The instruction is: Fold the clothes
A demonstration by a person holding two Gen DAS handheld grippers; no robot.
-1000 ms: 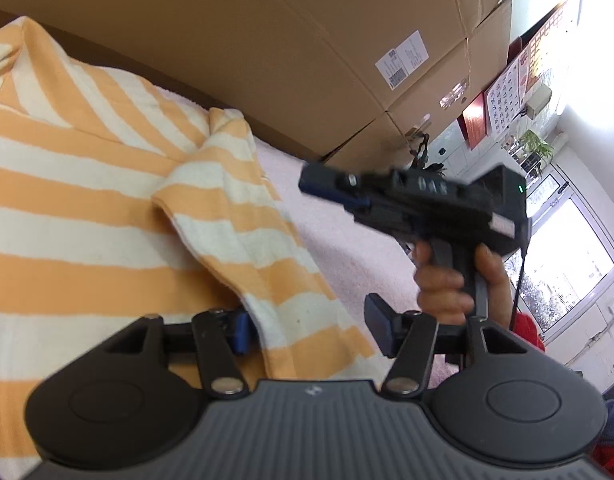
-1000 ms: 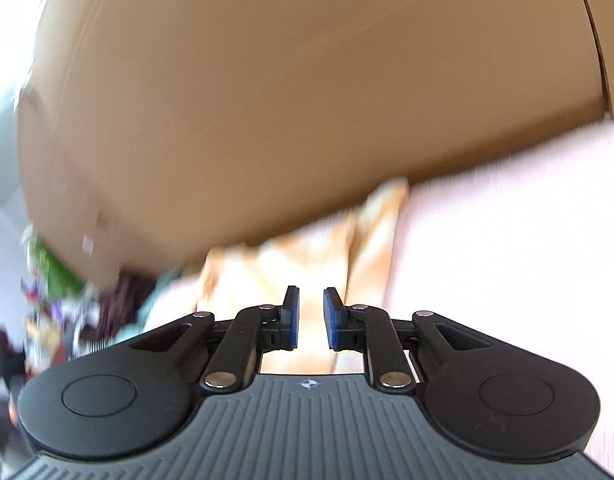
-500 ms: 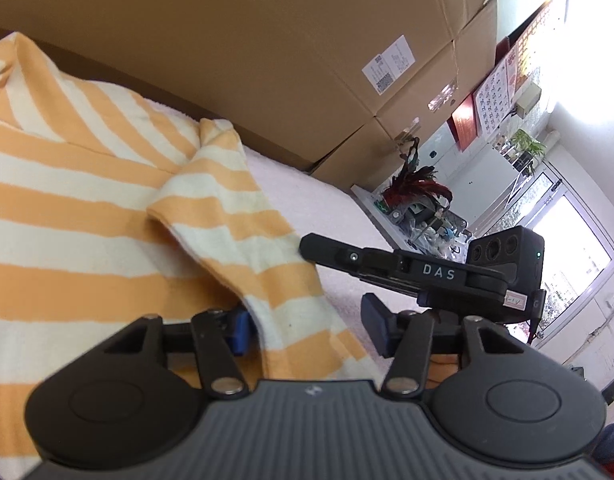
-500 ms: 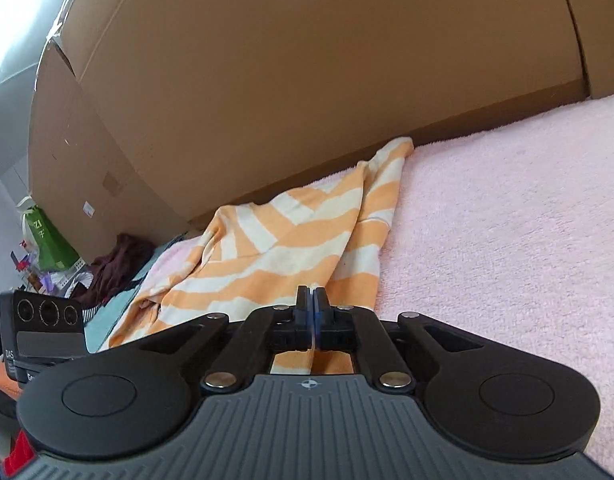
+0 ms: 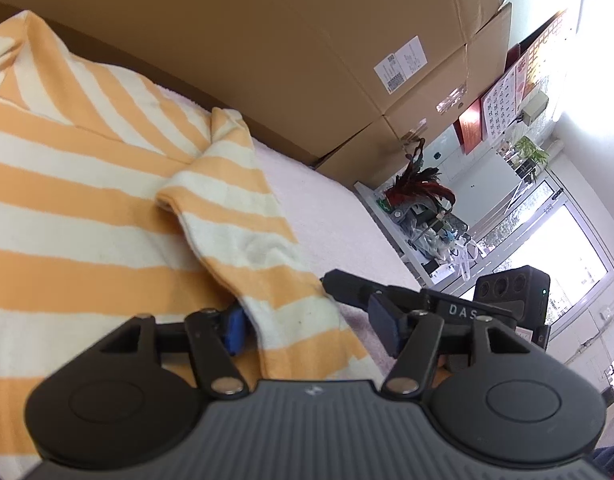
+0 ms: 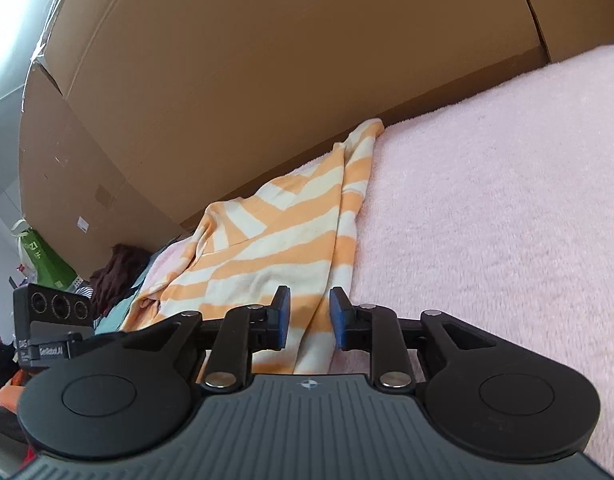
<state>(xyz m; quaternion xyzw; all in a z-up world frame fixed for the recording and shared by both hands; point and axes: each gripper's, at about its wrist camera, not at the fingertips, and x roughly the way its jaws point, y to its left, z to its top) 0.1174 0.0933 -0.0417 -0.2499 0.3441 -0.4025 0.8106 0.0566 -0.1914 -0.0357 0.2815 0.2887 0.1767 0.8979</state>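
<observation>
- Orange-and-cream striped shirt (image 5: 87,184) lies rumpled on pink fleece blanket (image 6: 487,200), sleeve folded over.
- My left gripper (image 5: 311,330) opening, hem between jaws.
- My right gripper (image 6: 309,316) opening, straddling hem ungripped.

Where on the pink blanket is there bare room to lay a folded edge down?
Bare pink blanket lies right of the striped shirt, bordered behind by the cardboard boxes. It is crowded left of the shirt, where a clothes pile lies.

Daylight floods in from the window (image 5: 547,264), blowing out the upper right corner. Both fisheye views bend at their edges. Focus is sharp.
</observation>
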